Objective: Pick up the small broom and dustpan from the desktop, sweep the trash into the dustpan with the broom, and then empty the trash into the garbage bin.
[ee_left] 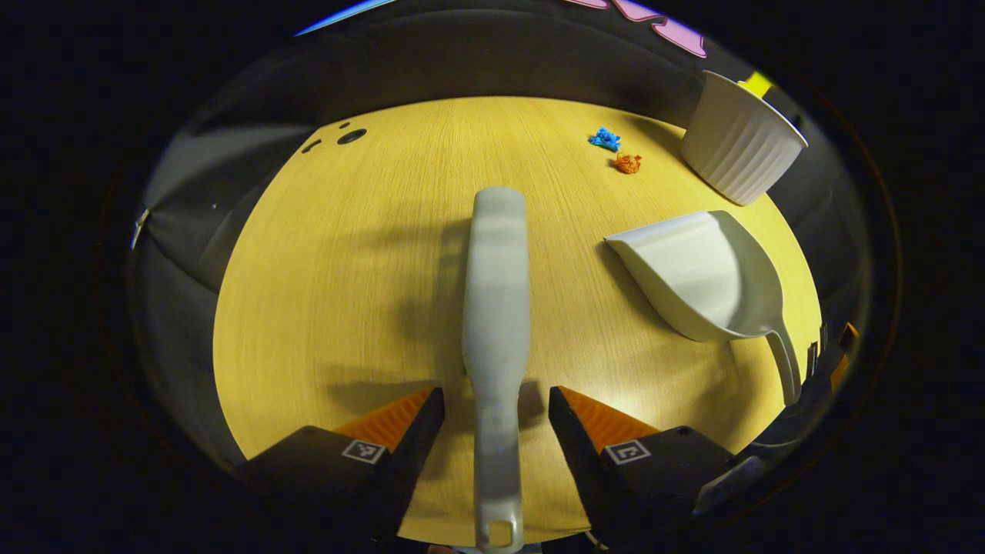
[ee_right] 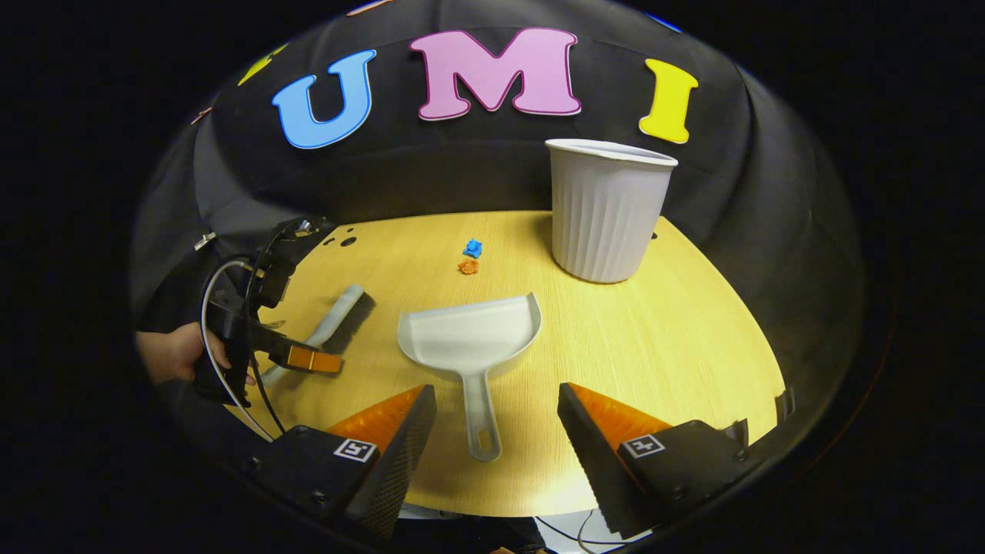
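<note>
The big round desk [ee_right: 654,369] holds a white bin [ee_right: 608,211] at the back, with the dustpan [ee_right: 469,338] lying flat in front of it and the broom [ee_left: 496,308] flat off to one side. The left gripper [ee_left: 496,419] has its fingers wide apart on each side of the broom handle, not touching it, and the right gripper [ee_right: 496,419] has its fingers apart on each side of the dustpan handle. Two tiny bits of trash, one blue [ee_right: 472,248] and one orange [ee_right: 468,266], sit near the bin.
</note>
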`<state>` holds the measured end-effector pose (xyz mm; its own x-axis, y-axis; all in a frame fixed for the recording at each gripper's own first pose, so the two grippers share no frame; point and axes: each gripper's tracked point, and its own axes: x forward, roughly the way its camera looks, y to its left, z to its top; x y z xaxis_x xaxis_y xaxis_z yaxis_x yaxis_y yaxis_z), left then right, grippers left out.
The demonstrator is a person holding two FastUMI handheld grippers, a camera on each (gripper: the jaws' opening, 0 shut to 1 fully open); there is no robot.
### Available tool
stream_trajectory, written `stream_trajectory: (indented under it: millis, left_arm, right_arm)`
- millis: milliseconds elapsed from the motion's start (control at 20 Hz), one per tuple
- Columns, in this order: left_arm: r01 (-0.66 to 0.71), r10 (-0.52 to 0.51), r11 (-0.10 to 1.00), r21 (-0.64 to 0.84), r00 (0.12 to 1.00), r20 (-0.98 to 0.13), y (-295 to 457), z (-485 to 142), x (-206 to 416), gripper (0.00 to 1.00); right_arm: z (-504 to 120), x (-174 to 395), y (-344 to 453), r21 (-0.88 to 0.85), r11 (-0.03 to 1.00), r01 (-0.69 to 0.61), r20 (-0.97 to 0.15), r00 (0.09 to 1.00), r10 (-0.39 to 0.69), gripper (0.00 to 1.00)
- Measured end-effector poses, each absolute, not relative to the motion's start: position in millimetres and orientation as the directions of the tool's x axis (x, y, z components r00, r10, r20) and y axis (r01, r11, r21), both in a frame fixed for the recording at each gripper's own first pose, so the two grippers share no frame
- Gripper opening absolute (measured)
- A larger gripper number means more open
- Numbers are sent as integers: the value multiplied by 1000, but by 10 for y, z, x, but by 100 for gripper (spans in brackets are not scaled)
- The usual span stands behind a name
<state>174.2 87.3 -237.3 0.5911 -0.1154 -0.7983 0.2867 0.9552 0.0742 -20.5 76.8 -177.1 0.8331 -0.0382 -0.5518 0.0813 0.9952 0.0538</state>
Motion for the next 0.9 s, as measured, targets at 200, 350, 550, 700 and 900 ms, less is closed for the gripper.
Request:
stream_trajectory:
  millis: [200, 350, 550, 700, 900]
  left_arm:
    - [247, -79, 965, 89, 599, -797, 945, -2413, 1792, 64]
    - [266, -68, 957, 116, 594, -801, 938, -2414, 1815, 52]
    - [298, -79, 944, 140, 619, -781, 863, -2403, 1853, 32]
    - [296, -106, 947, 123, 652, -751, 866, -2383, 1854, 28]
    - [261, -134, 963, 72, 693, -708, 933, -2306, 1777, 24]
  right_arm:
    - [-1917, -152, 810, 84, 992, 92, -582, 813, -26, 99]
    - [-2055, -109, 821, 68, 994, 89, -614, 789, -28, 99]
    - [-2250, -8, 855, 51, 995, 82, -652, 758, -29, 99]
    - [-2419, 52, 889, 43, 997, 72, -686, 727, -23, 99]
    - [-2639, 159, 876, 43, 995, 89, -732, 681, -29, 99]
